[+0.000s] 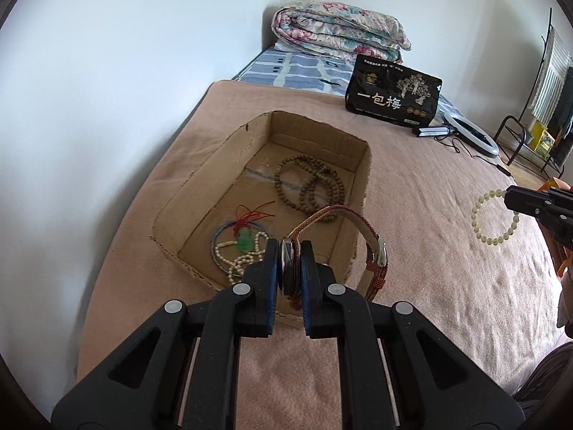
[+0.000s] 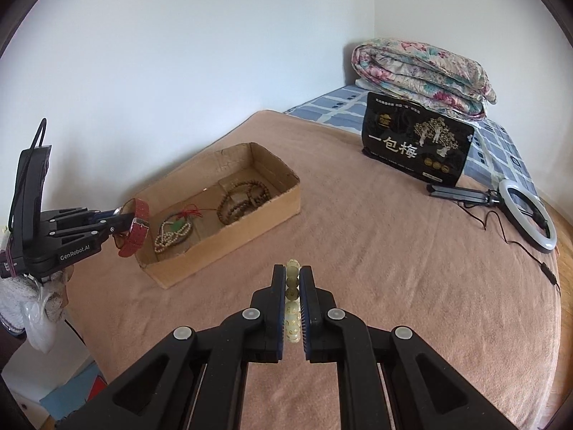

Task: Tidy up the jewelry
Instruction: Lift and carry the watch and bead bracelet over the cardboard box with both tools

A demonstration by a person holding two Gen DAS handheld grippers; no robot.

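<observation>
beads in box, box on bed

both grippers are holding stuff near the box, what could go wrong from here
1. The left hand-held gripper pinches only the case of the red watch, so the dangling strap may catch the rim of the cardboard box.
2. The right hand-held gripper clamps the pale bead bracelet edge-on on round beads, so it may slip out short of the box.
3. Dropped carelessly, either could tangle with the brown bead strand.
</observation>
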